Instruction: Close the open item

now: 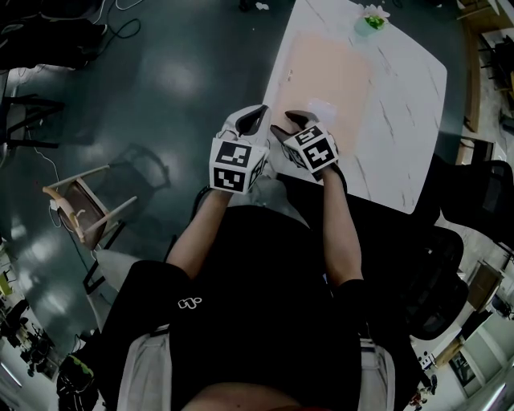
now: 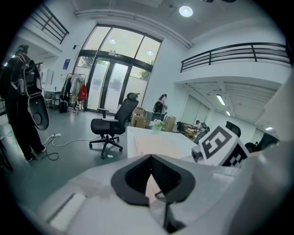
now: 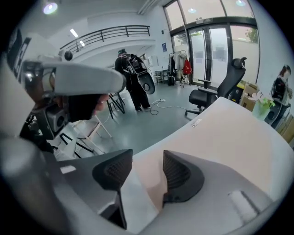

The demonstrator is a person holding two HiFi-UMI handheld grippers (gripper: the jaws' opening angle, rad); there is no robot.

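Found left gripper (image 2: 151,157) jaws closed tip to tip, nothing clamped; right gripper (image 3: 148,154) jaws apart over peach mat (image 3: 220,133), empty. Logged small pale item (image 1: 324,107) on mat just beyond right gripper, too blurred to judge. Noted green cup (image 1: 368,24) holding white flowers (image 1: 374,11) at table (image 1: 409,96) far end.

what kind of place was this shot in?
Probably a large open office or lab hall: a rolling office chair, tall glass entrance doors, a railed mezzanine overhead, and a marble-top table that seems to serve as the work surface.
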